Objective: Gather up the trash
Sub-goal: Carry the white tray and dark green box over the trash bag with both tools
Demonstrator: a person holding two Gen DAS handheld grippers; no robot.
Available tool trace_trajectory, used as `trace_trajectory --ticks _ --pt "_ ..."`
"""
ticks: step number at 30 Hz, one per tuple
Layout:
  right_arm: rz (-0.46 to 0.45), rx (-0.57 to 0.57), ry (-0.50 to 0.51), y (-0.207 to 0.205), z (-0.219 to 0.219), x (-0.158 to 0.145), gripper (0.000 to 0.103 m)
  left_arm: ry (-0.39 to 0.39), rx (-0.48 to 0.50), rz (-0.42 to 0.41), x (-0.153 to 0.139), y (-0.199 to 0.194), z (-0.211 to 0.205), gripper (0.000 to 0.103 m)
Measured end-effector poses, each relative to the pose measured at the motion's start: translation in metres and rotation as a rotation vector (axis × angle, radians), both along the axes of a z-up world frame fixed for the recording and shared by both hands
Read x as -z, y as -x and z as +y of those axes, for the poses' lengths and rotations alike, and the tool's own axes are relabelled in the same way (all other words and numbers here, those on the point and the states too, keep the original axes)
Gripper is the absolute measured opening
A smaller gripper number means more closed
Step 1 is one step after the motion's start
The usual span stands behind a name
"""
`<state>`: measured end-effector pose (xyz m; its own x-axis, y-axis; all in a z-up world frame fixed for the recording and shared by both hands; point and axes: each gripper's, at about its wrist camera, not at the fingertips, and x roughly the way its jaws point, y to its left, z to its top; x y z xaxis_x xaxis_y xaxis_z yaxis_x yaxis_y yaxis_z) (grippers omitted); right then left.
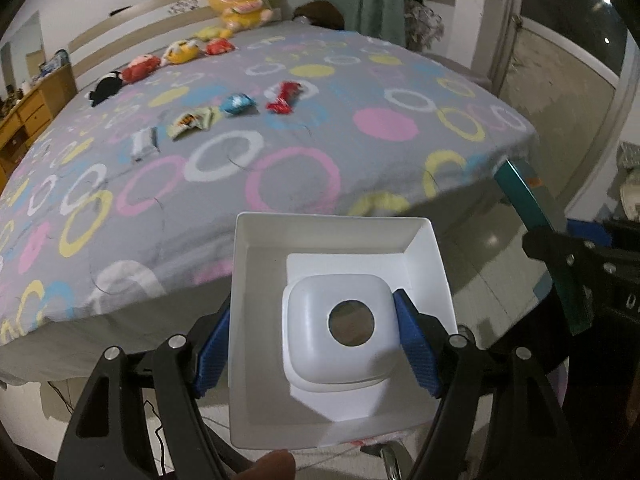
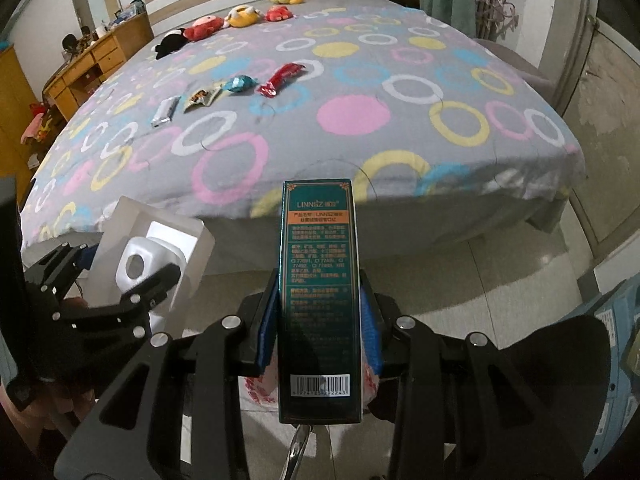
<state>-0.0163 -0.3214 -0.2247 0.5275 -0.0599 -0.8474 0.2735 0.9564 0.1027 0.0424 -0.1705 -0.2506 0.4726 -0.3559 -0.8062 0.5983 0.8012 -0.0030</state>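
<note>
Nearest the bed [image 1: 280, 184], the left gripper [image 1: 320, 344] clamps a white box [image 1: 256, 320] and the right gripper [image 2: 320, 324] clamps a dark green carton [image 2: 318, 280], both tilted down over the tiled floor. On the bed's circle-patterned cover lie 4 wrappers: silver [image 2: 165, 111], yellow-green [image 2: 202, 98], blue [image 2: 239, 83], red [image 2: 280, 79]. Plush toys [image 2: 208, 26] line the headboard end.

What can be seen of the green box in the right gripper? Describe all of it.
The green box is a tall, slim dark-green carton, apparently glossy card, with an orange band, small print and a barcode near its lower end. It stands upright, clamped between the right gripper's blue pads, held off the foot of the bed.
</note>
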Motion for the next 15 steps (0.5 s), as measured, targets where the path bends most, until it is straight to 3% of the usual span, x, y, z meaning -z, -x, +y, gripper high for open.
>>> trace_trajectory --ticks 15 --pt "0.102 0.024 -0.033 0.003 -0.009 0.053 0.035 -0.107 0.062 0.142 0.064 0.006 -0.016 0.072"
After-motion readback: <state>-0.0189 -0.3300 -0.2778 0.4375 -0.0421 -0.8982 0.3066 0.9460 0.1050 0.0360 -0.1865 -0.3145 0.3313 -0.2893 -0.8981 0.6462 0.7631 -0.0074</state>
